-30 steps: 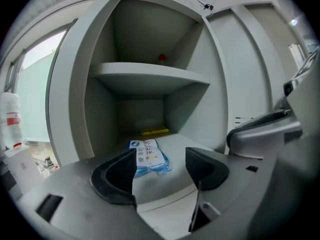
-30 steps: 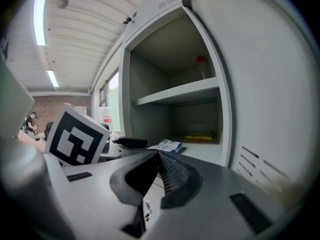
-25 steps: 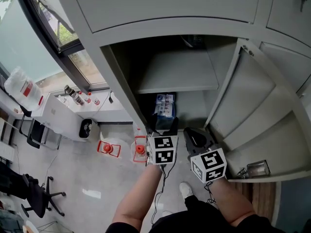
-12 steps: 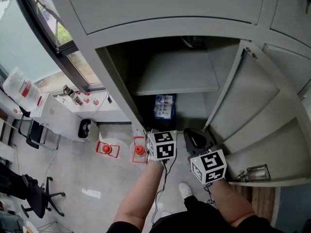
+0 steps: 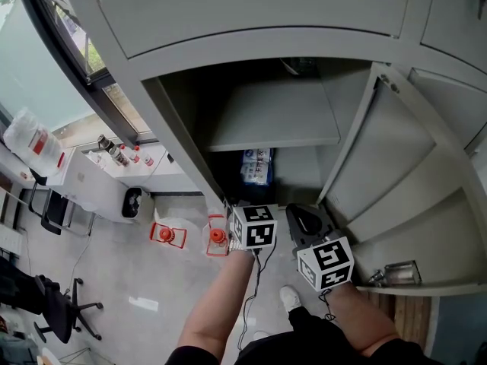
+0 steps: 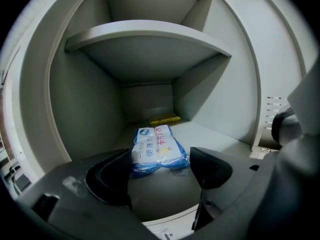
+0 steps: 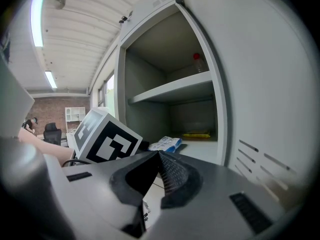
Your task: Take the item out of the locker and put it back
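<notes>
Left gripper view looks into the lower compartment of the grey metal locker (image 6: 85, 109), under its 1 fixed shelf (image 6: 145, 36). The blue-and-white soft plastic packet with a printed label (image 6: 159, 151) lies flat on the compartment floor, near the front and roughly centred. A small flat yellow item (image 6: 165, 119) sits well behind it against the back wall. The left gripper (image 6: 159, 178) has its jaws spread wide and they have just been opening. The packet's near end shows in the gap between the 2 tips, but neither pad presses on it, so it rests free on the floor.

In the right gripper view the right gripper (image 7: 159, 170) has its 2 jaws drawn together with nothing between them. It is held outside the locker beside the open door (image 7: 260, 84).

The packet looks light and squashy: thin film over something folded, probably slick and easily crumpled, not fragile. My judgement is that a pinch across its narrow width near the middle would suit it best, with the jaws low on both long edges so the film bunches between the pads. A grip on one corner could let it droop or slide free.
</notes>
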`<state>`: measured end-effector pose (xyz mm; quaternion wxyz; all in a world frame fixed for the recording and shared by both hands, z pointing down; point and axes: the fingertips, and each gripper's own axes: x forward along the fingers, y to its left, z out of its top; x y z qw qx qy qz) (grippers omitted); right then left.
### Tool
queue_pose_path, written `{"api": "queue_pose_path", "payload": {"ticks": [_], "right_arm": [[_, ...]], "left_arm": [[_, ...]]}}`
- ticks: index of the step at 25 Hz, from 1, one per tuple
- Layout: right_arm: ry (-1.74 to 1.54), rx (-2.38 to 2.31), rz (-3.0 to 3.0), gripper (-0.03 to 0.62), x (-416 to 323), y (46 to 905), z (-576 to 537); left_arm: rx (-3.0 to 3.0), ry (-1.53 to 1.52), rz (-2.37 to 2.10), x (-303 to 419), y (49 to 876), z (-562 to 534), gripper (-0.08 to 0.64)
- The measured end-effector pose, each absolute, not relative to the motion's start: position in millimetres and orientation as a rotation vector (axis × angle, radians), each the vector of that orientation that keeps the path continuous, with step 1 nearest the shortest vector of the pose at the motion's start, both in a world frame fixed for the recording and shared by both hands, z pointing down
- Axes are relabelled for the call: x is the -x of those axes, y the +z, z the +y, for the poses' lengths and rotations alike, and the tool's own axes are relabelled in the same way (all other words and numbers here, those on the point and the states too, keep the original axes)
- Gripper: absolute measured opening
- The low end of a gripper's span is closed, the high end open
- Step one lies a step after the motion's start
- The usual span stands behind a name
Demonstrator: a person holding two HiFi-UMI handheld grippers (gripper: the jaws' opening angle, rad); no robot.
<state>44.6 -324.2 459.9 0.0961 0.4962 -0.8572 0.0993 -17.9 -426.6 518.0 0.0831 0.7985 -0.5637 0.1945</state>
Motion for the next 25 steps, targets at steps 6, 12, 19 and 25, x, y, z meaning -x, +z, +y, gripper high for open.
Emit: {"api": "queue_pose_path", "payload": {"ticks": [6, 12, 19, 25], "right_arm": [[0.301, -1.483, -2.538, 0.052, -46.8, 461.0, -324.3], [0.303, -1.464, -2.547, 0.053, -44.9, 461.6, -322.2], [0.315, -1.45, -2.548, 0.052, -46.2, 464.4, -322.3], [0.324, -1.445, -2.549, 0.052, -48.4, 467.8, -322.9]], "left_arm": [[-2.496, 0.641, -1.695, 4.6, 507.2, -416.6, 0.333], [-2.422, 0.602, -1.726, 17.1, 506.3, -423.4, 0.333], [-2.294, 0.595, -1.688, 23.2, 521.0, -431.8, 0.333], [-2.286, 0.61, -1.68, 23.5, 523.9, -431.7, 0.331]]}}
